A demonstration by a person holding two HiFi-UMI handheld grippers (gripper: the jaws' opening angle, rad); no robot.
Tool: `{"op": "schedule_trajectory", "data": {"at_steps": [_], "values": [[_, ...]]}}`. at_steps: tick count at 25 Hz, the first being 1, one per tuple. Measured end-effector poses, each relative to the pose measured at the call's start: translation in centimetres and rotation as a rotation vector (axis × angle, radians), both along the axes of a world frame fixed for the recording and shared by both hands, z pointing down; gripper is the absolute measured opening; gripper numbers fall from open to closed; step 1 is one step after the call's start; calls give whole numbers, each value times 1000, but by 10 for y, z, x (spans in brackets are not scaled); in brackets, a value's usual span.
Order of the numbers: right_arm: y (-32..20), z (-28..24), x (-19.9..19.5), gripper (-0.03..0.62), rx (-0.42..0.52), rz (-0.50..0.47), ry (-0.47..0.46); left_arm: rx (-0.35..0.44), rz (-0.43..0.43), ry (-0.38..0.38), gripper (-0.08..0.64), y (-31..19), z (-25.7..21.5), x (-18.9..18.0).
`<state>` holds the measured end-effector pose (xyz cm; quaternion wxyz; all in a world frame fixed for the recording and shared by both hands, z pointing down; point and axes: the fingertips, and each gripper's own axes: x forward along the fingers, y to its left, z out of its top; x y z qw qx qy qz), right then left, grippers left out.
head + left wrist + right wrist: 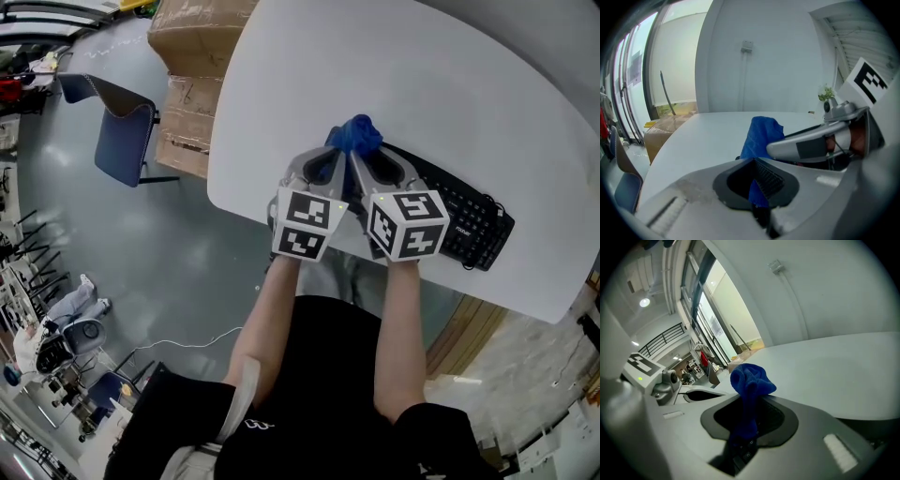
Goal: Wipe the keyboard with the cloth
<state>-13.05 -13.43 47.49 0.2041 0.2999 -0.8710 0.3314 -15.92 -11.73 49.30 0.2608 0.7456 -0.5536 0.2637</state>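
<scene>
Between them our left gripper [322,167] and right gripper [382,167] clench the crumpled blue fabric cloth [356,134], bunched at one end of the black plastic keyboard [469,214], so we judge nearly all the wiping is left.

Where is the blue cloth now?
Head view, centre: the blue cloth is clamped by the left gripper and right gripper together, over one end of the keyboard.

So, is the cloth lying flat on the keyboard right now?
No, the cloth is bunched up, pinched in the left gripper and the right gripper at the keyboard's end.
</scene>
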Motion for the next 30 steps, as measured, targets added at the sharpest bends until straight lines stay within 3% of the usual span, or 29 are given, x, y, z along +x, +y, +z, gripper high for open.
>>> {"op": "schedule_trajectory", "data": {"at_steps": [13, 30], "values": [[5, 10, 21, 91, -23, 72, -2, -11, 46, -23, -2, -3, 6, 14], [5, 11, 53, 91, -29, 91, -5, -13, 72, -16, -2, -5, 6, 45]]}}
